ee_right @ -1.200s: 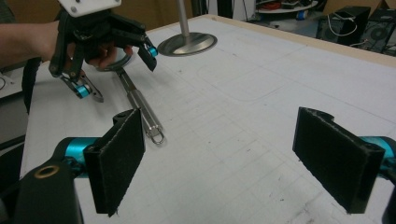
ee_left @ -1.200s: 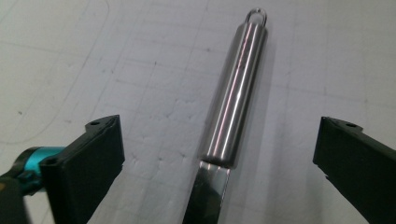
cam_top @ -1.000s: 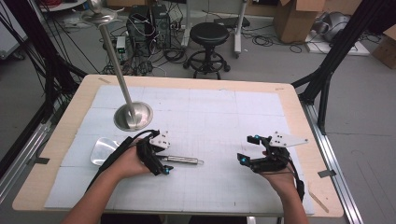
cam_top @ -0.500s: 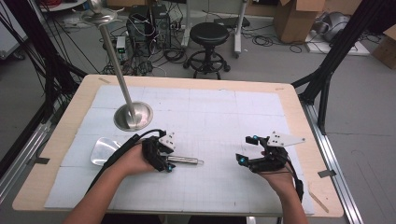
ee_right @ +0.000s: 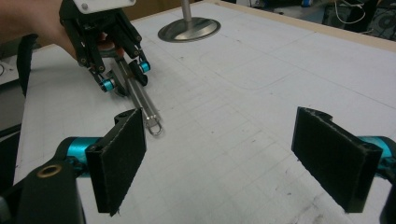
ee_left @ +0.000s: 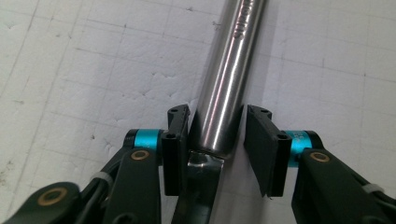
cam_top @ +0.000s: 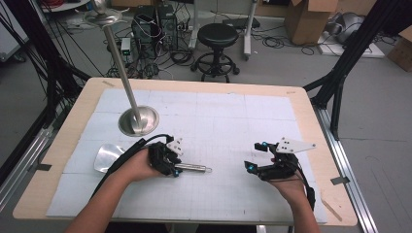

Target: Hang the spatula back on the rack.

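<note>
The right gripper [cam_top: 257, 156] is held wide apart over bare mat, nothing between its jaws. The left gripper [ee_left: 215, 133] straddles the steel handle [ee_left: 223, 88] of a spatula lying flat on the table [cam_top: 301, 109]; one jaw touches it, a gap shows at the other, so no grip is made. A slip or roll of the round handle could follow a lopsided squeeze. Beyond stands a stand [cam_top: 138, 120]. No containers are seen.

On the white gridded table [cam_top: 233, 116] there is one tall steel pole stand with a round base [cam_top: 138, 120]. One shiny steel spatula with a cylindrical handle [cam_top: 192, 168] lies there, and two black grippers are over it.
</note>
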A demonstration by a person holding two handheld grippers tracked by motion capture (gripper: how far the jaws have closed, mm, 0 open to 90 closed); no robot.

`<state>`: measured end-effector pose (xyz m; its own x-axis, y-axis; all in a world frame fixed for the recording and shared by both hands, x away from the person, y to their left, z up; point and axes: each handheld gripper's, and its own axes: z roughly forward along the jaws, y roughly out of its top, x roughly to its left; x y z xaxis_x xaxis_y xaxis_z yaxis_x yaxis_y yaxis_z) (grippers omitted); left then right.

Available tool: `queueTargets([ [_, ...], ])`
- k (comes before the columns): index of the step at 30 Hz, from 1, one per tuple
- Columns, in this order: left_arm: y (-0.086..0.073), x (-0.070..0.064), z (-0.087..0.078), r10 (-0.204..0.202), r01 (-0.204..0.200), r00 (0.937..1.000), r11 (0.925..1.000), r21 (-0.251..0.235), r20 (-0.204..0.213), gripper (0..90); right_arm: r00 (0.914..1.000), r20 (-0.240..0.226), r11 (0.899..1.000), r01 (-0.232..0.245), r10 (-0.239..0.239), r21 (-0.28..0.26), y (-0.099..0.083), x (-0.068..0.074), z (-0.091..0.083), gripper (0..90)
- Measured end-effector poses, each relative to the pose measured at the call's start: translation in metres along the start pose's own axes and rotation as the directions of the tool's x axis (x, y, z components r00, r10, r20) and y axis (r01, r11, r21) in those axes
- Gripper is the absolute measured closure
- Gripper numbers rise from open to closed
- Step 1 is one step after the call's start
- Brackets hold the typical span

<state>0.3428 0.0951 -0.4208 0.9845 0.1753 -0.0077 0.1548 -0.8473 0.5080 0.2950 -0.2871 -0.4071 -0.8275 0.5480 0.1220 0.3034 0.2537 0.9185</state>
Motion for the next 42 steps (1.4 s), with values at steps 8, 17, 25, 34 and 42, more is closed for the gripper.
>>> queueTargets([
  [8,0.000,-0.002,0.000,0.006,-0.006,1.0000,1.0000,0.001,-0.007,62.3,1.0000,0.000,1.000,-0.001,0.001,0.010,-0.001,0.000,0.002,17.2],
  [17,0.001,-0.007,0.000,0.073,-0.073,0.9972,0.9973,0.005,-0.016,67.6,0.9999,0.008,1.000,-0.011,0.011,0.011,-0.002,-0.001,0.001,17.4],
  [25,0.002,-0.009,-0.001,0.053,-0.053,0.9982,0.9986,0.009,-0.030,69.1,0.9999,0.007,1.000,-0.008,0.008,0.015,-0.002,-0.001,0.001,17.5],
  [34,-0.004,-0.008,-0.042,0.015,-0.026,0.9966,0.9897,-0.141,-0.081,69.1,0.9997,0.008,1.000,-0.022,0.022,0.006,-0.002,-0.002,0.000,17.5],
  [42,-0.024,-0.008,-0.099,-0.061,0.010,0.9891,0.9338,-0.358,-0.134,69.1,0.9998,0.007,1.000,-0.018,0.018,0.007,-0.002,-0.001,0.001,17.5],
])
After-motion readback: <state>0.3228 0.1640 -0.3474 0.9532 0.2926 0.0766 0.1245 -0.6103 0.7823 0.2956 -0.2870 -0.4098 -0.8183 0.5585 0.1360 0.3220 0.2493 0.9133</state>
